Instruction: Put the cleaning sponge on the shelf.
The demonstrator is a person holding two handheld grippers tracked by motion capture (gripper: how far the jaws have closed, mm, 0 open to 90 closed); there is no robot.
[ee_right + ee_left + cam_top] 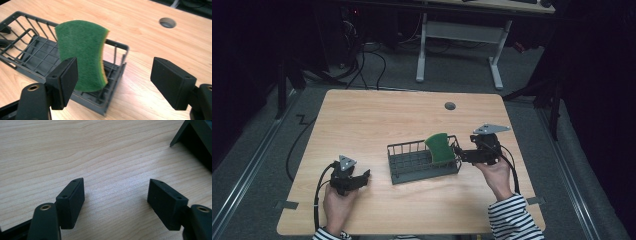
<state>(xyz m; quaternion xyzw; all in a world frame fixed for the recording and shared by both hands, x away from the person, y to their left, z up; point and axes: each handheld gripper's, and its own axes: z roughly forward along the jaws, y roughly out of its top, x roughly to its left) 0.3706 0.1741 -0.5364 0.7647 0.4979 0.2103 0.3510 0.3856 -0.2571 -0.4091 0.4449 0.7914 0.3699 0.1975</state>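
A green sponge (439, 148) with a yellow back stands on edge in the right end of a dark grey wire basket (412, 165). In the right gripper view the sponge (82, 55) leans against the basket's end wall (117, 62). My right gripper (460, 152) is open just right of the basket, its jaws wide apart and holding nothing (113, 80). Near the table's front left my left gripper (364, 176) is open over bare wood (116, 195), pointing toward the basket, whose corner (192, 135) appears at the upper right.
The light wood table (377, 120) has a round grey cable hole (450, 106) near its far edge. Beyond it stand a white desk frame (462, 40) and cables on the grey floor. Tape tabs mark the table's front corners.
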